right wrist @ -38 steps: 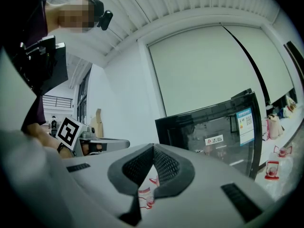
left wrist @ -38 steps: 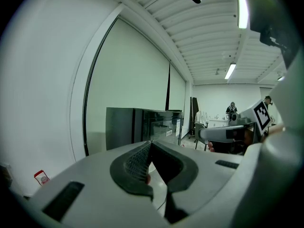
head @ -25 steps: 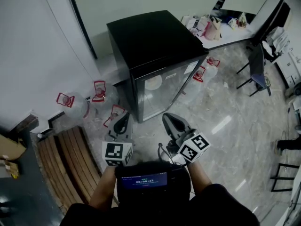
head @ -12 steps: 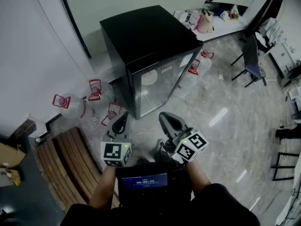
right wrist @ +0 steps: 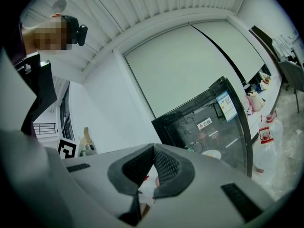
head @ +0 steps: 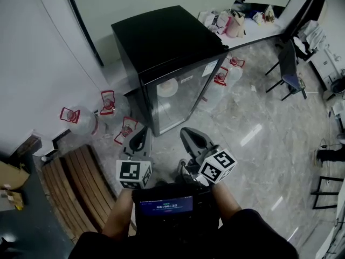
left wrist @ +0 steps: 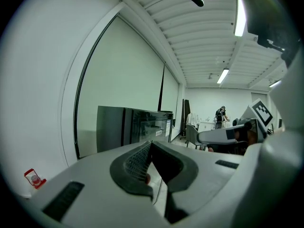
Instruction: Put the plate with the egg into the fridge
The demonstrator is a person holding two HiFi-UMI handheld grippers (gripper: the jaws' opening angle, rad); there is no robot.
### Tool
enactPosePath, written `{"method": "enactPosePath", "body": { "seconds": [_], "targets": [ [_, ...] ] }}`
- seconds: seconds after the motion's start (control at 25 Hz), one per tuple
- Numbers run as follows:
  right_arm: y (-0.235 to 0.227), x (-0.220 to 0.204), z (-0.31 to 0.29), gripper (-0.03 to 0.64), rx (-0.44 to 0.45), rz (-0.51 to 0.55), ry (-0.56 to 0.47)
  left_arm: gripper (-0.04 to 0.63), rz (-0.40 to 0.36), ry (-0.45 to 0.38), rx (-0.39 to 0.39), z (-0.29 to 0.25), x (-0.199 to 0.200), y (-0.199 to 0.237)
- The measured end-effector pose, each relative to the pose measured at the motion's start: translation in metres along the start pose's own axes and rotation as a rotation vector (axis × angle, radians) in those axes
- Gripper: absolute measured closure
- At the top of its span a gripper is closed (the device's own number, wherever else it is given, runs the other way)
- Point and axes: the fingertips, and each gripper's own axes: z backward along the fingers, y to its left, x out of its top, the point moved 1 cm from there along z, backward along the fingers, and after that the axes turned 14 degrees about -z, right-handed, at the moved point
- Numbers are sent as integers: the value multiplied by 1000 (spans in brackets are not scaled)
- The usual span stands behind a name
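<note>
Plate (head: 167, 87) shows pale on a shelf inside the fridge (head: 161, 36), behind its shut glass door (head: 186, 104); the egg is too small to make out. Left tool (head: 138, 138) and right tool (head: 193, 138) hover near the door, both closed and empty. The job looks done, so back away without bumping the glass.

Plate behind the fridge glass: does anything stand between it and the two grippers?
Yes: the closed glass door of the fridge. The plate lies behind it; the left gripper and right gripper, both shut and empty, are outside in front.
</note>
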Motion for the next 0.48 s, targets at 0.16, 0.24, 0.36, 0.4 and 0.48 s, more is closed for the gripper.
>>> {"method": "enactPosePath", "body": {
  "seconds": [0.16, 0.24, 0.36, 0.4, 0.48],
  "targets": [
    [-3, 2, 1, 610, 13, 0, 10, 588, -6, -1, 7, -5, 3, -3],
    [-4, 3, 2, 610, 19, -4, 14, 587, -9, -1, 12, -7, 6, -6],
    [-7, 4, 6, 611, 21, -8, 21, 586, -9, -5, 16, -9, 11, -12],
    [-8, 5, 7, 611, 21, -8, 22, 588, -10, -5, 15, -10, 12, -13],
    [-11, 6, 8, 610, 24, -6, 22, 588, -11, -6, 12, -12, 12, -16]
  ]
}}
